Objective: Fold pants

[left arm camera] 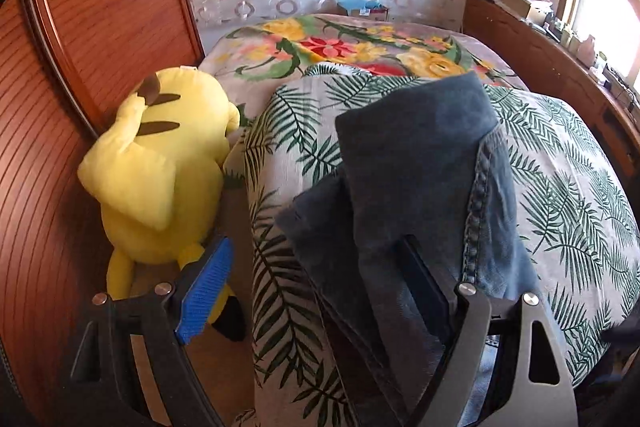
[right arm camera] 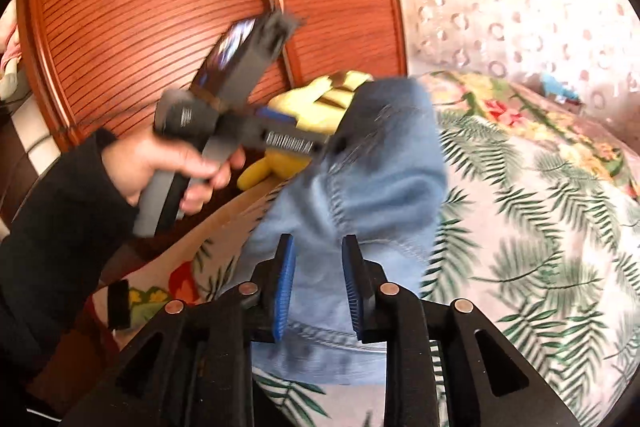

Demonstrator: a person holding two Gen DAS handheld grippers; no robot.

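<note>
Jeans (left arm camera: 420,163) lay folded on the bed (left arm camera: 560,163), directly ahead of both tools. Left tool (left arm camera: 316,291) stood wide open, one finger on the denim, likely to press the fold flat. Right tool (right arm camera: 319,289) was parted, gripping nothing, denim between its fingers; probably just let go.

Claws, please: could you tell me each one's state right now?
Left claw: open, not gripping the jeans.
Right claw: open above the jeans.

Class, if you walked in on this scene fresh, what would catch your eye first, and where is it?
A yellow plush toy beside the bed, against the wooden wardrobe. Next, blue jeans in the middle of the palm-leaf cover, with a bright floral blanket behind.
</note>
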